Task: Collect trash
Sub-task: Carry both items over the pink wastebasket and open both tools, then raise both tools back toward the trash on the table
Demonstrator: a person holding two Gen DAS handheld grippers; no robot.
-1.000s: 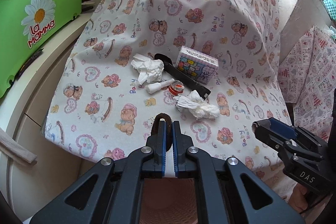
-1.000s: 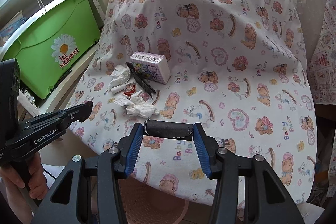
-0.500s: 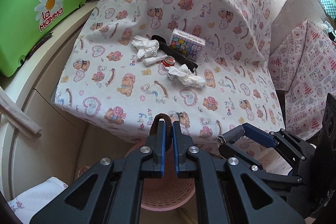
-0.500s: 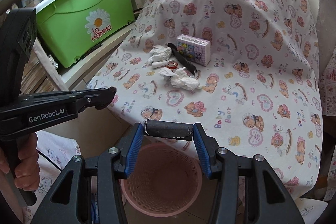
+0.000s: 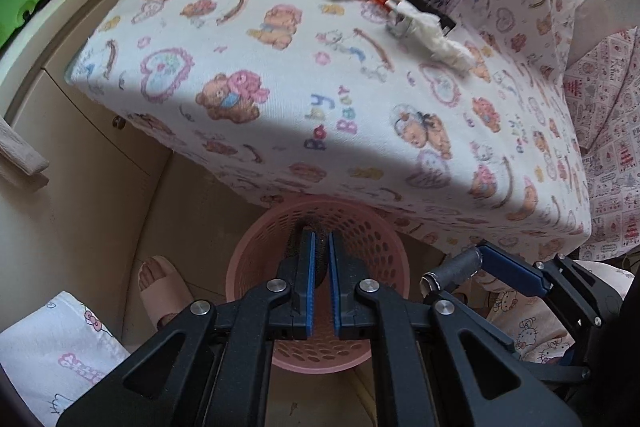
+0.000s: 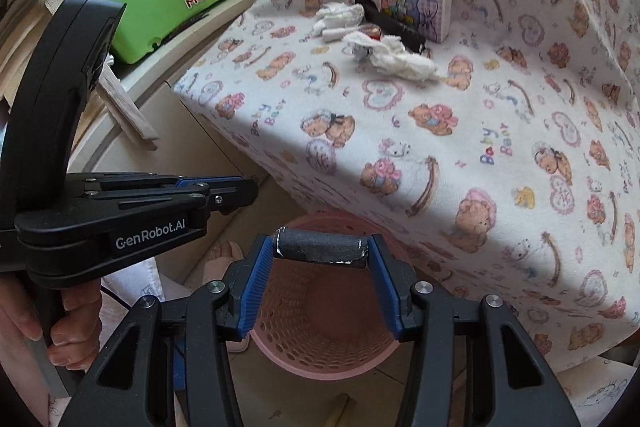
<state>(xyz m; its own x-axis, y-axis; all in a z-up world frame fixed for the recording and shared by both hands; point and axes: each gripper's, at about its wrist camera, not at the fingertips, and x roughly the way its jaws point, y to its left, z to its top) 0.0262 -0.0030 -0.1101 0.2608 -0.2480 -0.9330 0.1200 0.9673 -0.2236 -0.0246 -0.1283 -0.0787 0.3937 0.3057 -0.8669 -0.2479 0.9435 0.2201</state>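
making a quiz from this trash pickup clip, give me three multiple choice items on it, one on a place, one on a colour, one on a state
1. Where is the basket?
A. on the cloth
B. on the floor below the cloth's edge
C. inside the green bin

2. What colour is the basket?
A. pink
B. blue
C. black

3. What is the right gripper doing?
A. standing open and empty
B. shut on a tissue
C. holding a dark roller endwise between its jaws

Answers:
1 B, the basket stands on the floor, under the hanging edge of the cloth.
2 A, its perforated wall is pink in both views.
3 C, the roller spans the gap from jaw to jaw, above the basket.
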